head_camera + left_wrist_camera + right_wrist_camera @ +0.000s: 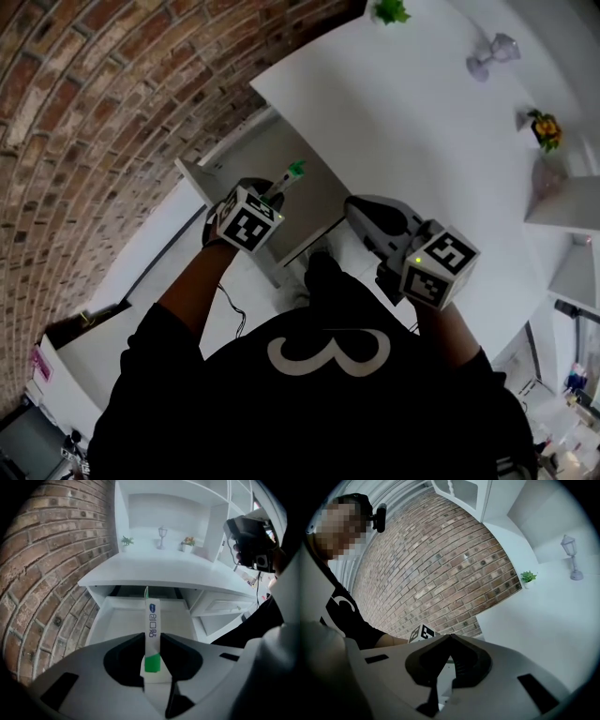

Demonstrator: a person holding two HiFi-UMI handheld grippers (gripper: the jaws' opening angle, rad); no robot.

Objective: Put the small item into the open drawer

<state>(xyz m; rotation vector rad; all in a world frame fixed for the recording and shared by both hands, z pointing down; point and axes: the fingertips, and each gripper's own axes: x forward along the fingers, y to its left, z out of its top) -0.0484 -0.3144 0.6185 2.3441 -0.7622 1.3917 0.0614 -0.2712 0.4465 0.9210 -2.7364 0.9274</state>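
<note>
A slim white sachet with a green end (pixel 153 616) is clamped in the left gripper (pixel 152 635) over the open white drawer (pixel 117 620) at mid-frame, while the right gripper (pixel 450 637) is closed on nothing.

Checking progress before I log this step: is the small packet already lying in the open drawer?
No, the packet is clamped between the jaws of the left gripper, not lying on the floor of the drawer.

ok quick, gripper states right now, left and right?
Left gripper: closed on the white and green packet.
Right gripper: closed, nothing between the jaws.
</note>
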